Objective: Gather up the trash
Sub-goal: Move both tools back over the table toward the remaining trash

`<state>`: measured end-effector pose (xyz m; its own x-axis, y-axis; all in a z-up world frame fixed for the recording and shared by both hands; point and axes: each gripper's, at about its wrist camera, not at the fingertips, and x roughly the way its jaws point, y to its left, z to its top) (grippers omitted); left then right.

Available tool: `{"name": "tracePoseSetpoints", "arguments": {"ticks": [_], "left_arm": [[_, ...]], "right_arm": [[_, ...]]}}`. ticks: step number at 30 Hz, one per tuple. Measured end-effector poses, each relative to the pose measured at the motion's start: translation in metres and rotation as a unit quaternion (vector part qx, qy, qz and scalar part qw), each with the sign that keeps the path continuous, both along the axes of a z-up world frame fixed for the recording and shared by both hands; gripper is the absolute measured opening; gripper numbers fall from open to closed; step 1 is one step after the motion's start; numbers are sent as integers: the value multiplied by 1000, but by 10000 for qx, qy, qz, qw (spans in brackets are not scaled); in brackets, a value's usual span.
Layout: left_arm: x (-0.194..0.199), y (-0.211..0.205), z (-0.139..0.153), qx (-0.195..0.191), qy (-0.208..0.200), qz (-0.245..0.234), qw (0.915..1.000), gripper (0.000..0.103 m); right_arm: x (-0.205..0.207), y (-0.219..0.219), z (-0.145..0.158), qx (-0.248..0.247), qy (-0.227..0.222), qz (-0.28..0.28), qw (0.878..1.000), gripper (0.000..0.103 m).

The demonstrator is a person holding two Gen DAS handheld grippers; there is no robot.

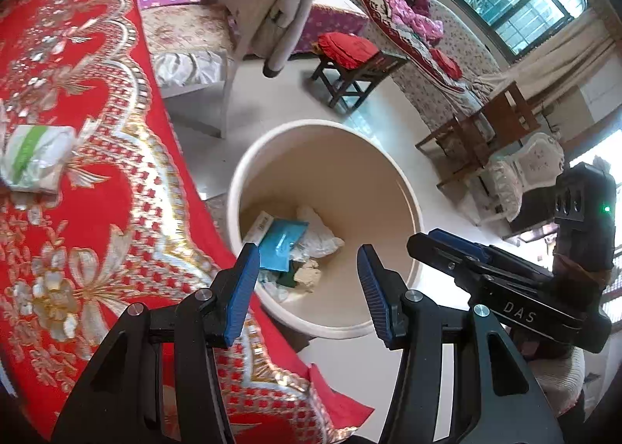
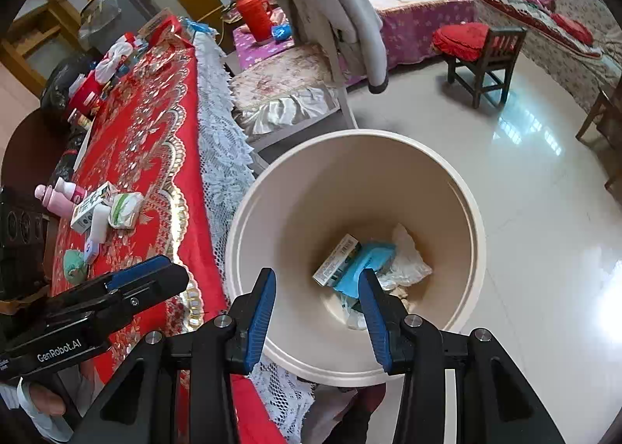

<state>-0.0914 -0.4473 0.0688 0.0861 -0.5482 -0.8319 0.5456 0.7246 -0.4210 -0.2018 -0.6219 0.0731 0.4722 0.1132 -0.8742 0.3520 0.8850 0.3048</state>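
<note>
A cream round bin (image 1: pixel 233 187) stands on the floor against the red-clothed table (image 1: pixel 97 211). Inside lie a blue packet (image 1: pixel 282 244), a white box (image 1: pixel 259 227) and crumpled tissue (image 1: pixel 319 236). My left gripper (image 1: pixel 307 281) hovers open over the bin's near rim, nothing between its pads. My right gripper (image 2: pixel 317 300) is also open and empty above the bin (image 2: pixel 478 218), over the blue packet (image 2: pixel 373 255) and the white box (image 2: pixel 336 259). On the table lie a tissue pack (image 2: pixel 124 209), a small carton (image 2: pixel 91 211) and pink bottles (image 2: pixel 64 197).
A chair draped with a grey coat (image 2: pixel 342 16) stands just behind the bin. A wooden stool with a red cushion (image 2: pixel 482 51) is further back, beside a sofa (image 2: pixel 563 36). A white lace edge (image 2: pixel 221 156) hangs off the table. Glossy floor (image 2: pixel 544 211) spreads to the right.
</note>
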Motion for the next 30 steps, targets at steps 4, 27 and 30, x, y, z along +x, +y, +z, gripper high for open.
{"name": "tracePoseSetpoints", "arguments": {"ticks": [4, 27, 30], "left_arm": [[3, 14, 4, 61, -126, 116, 9998, 51], [38, 145, 23, 515, -512, 1533, 9855, 51], [41, 165, 25, 528, -491, 1739, 9821, 51]], "right_arm": [[8, 10, 4, -4, -36, 113, 9999, 42], [82, 117, 11, 74, -215, 1254, 9918, 43], [93, 137, 11, 87, -215, 1448, 9892, 44]]}}
